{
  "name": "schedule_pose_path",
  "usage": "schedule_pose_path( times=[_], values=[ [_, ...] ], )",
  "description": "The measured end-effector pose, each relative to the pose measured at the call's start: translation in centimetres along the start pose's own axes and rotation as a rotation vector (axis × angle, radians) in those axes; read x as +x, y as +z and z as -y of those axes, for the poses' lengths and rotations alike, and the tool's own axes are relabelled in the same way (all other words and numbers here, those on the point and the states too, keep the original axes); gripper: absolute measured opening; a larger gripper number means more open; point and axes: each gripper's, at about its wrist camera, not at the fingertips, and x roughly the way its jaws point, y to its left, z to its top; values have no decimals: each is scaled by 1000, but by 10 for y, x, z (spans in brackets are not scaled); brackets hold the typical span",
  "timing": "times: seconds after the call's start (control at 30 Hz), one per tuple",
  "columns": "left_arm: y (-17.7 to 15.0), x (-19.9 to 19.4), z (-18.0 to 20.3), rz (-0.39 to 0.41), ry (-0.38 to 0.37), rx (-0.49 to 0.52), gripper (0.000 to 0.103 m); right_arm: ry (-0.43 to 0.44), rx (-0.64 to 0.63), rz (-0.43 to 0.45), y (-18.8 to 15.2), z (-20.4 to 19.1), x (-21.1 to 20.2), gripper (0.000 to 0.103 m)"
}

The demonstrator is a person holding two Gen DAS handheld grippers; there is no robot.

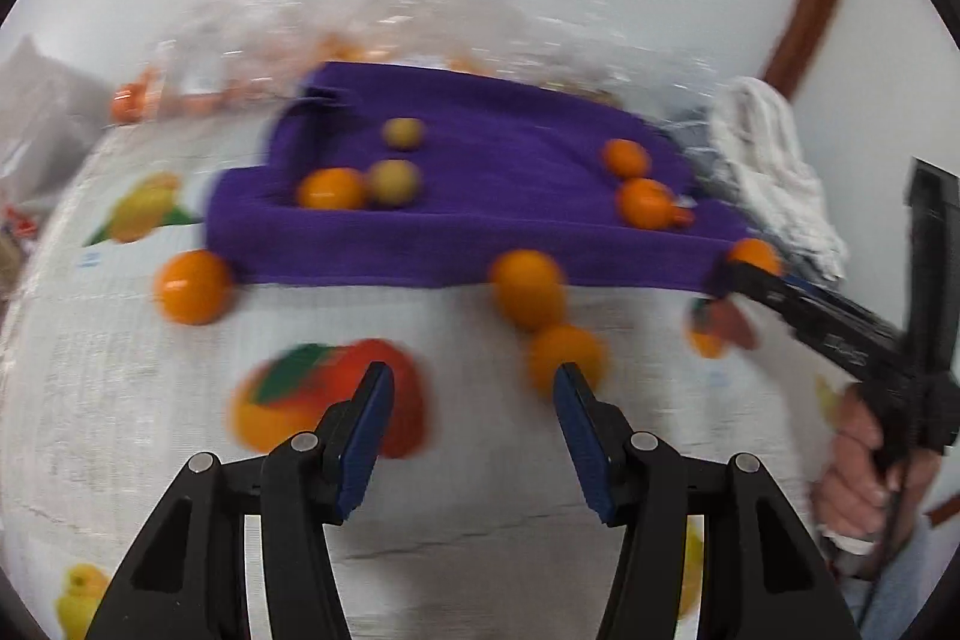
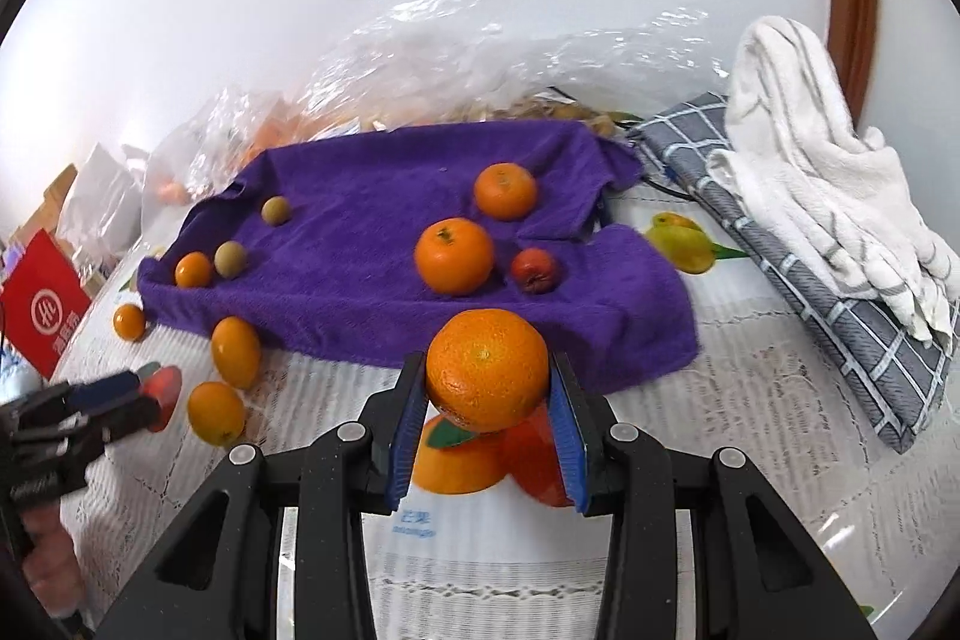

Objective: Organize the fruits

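My right gripper [image 2: 487,388] is shut on a large orange [image 2: 486,370], held just above the table in front of the purple towel [image 2: 372,304]. On the towel lie two oranges [image 2: 454,255] [image 2: 505,190], a small red fruit [image 2: 535,269], a small orange [image 2: 193,269] and two brownish round fruits [image 2: 230,258]. Three small oval oranges [image 2: 235,351] lie on the tablecloth left of the towel. My left gripper [image 1: 474,400] is open and empty above the tablecloth, near two of them [image 1: 528,287]. The left wrist view is blurred.
A fruit-printed tablecloth [image 2: 750,430] covers the table. A grey checked cloth [image 2: 798,274] and a white towel [image 2: 828,196] lie at the right. Clear plastic bags [image 2: 456,64] sit behind the purple towel. A red box [image 2: 42,304] stands at the left.
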Motion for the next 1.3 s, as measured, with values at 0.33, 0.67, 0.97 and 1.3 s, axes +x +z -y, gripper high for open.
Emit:
schedule_pose_path(
  times=[0.33,0.67,0.97,1.3],
  values=[
    [-1,25,29,-25,14,9,51,22,64,10,3,14,-3,39],
    [-2,19,32,12,-14,43,34,53,47,-15,-1,2,5,39],
    [10,-8,10,157,39,-39,34,43,15,10,-3,-3,3,39],
    [16,-18,1,247,148,-49,34,36,-3,22,-4,-5,3,39]
  ],
)
